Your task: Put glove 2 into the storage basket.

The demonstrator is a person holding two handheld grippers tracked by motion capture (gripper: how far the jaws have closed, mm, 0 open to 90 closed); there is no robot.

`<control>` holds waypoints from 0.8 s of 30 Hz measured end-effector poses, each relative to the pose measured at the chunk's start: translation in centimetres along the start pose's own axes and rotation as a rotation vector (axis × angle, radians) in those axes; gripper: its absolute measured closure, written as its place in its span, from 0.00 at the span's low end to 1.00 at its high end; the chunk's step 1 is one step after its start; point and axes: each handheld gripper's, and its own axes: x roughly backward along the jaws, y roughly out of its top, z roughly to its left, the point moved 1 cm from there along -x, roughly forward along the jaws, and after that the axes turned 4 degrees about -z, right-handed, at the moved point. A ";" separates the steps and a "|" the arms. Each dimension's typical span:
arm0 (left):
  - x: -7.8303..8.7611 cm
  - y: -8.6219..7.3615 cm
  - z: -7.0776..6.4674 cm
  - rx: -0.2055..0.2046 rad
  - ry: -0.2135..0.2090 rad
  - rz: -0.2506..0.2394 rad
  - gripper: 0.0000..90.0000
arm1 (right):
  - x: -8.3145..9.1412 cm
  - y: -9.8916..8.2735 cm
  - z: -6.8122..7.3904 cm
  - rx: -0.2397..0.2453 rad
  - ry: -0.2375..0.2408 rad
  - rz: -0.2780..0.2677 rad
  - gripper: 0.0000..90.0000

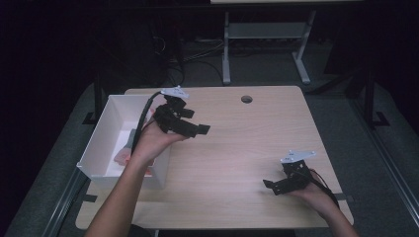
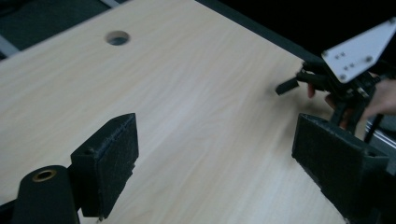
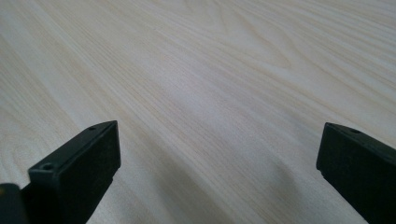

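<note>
My left gripper (image 1: 195, 122) is held up over the left part of the light wooden table (image 1: 237, 148), just right of a white bin (image 1: 101, 133). In the left gripper view its jaws (image 2: 219, 135) stand wide open with bare wood between them. My right gripper (image 1: 271, 186) sits low near the table's front right corner, pointing left. It also appears far off in the left gripper view (image 2: 299, 81). The right gripper view has its jaws (image 3: 219, 140) spread wide over bare tabletop, holding nothing.
The white bin holds a pinkish-red item (image 1: 123, 154), partly hidden by the left forearm. A round cable hole (image 1: 246, 99) (image 2: 117, 37) lies near the table's far edge. Beyond the table, a desk frame (image 1: 267, 44) stands on dark floor.
</note>
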 end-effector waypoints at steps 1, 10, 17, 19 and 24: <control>-0.5 -0.1 -0.4 -0.009 -0.004 0.008 0.16 | 0.0 0.0 0.0 -0.001 0.000 0.000 0.00; -3.9 -1.3 -2.7 -0.080 -0.027 0.077 0.16 | 0.0 0.0 0.0 0.002 0.002 -0.001 0.00; -5.6 -2.1 -4.2 -0.112 -0.030 0.089 0.16 | 0.1 0.1 0.1 0.000 0.005 -0.002 0.00; -6.0 -2.5 -4.3 -0.110 -0.037 0.100 0.16 | 0.3 0.2 0.3 0.007 0.007 -0.008 0.00; -7.0 -4.0 -4.7 -0.095 -0.062 0.092 0.16 | 1.2 -0.3 0.8 0.029 0.013 -0.020 0.00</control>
